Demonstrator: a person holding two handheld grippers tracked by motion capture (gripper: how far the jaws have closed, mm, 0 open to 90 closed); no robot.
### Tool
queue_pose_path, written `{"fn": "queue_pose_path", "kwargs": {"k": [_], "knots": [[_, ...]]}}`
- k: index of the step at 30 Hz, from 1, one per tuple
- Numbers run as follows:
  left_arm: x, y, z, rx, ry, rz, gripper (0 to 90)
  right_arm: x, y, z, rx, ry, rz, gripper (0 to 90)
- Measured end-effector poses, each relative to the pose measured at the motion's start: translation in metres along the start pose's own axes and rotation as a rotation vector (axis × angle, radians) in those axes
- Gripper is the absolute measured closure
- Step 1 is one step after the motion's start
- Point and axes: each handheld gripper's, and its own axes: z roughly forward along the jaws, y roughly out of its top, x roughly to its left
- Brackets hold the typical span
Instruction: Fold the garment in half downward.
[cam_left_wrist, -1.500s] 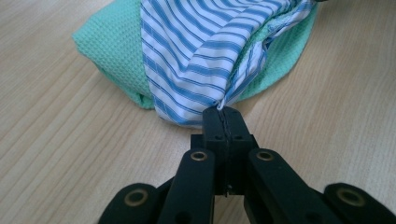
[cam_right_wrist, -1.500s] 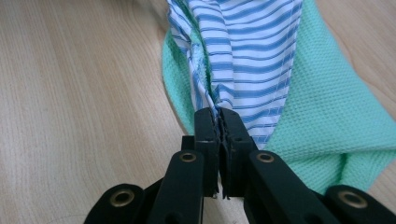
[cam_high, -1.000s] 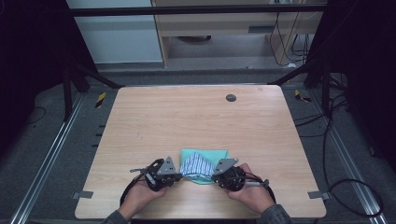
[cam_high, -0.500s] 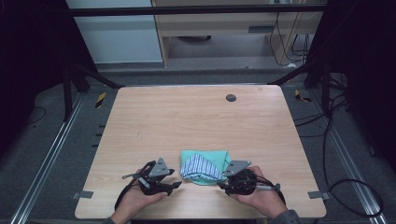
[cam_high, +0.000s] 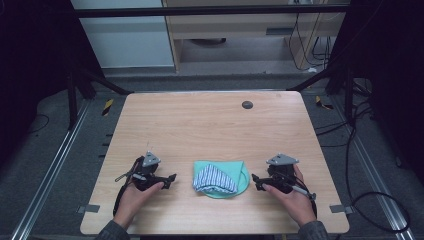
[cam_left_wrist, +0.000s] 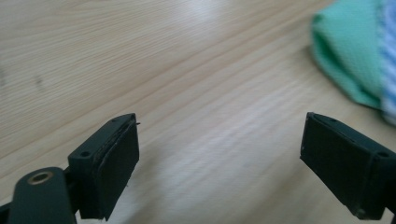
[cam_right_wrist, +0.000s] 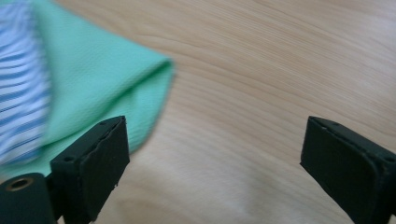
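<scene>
A folded green cloth (cam_high: 240, 172) with a blue-and-white striped cloth (cam_high: 215, 179) on top lies near the table's front edge. My left gripper (cam_high: 170, 179) rests open on the table a short way left of the pile, jaws wide apart with bare wood between them; the green cloth (cam_left_wrist: 345, 56) shows at the upper right of the left gripper view. My right gripper (cam_high: 256, 180) sits open just right of the pile. In the right gripper view the green cloth (cam_right_wrist: 102, 79) and the striped cloth (cam_right_wrist: 18, 98) lie by its left jaw, outside the gap.
The wooden table (cam_high: 210, 125) has a small dark round hole cover (cam_high: 247, 104) near its back edge. Metal frame rails run along both sides on the floor, with cables (cam_high: 370, 200) at the right and a cabinet behind.
Both grippers have let go of the cloth pile and drawn apart, left one leftward and right one rightward. The folded pile stays where it lay.
</scene>
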Motion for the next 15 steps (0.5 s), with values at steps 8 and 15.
{"fn": "queue_pose_path", "kwargs": {"k": [8,15], "knots": [[0.012,-0.004,0.01,0.015,0.066,-0.023,7.2,-0.01,-0.002,0.03,0.042,-0.081,0.106,5.2],[0.014,-0.004,0.014,0.006,0.073,-0.025,3.3,-0.009,-0.003,0.034,0.032,-0.101,0.112,0.2]]}}
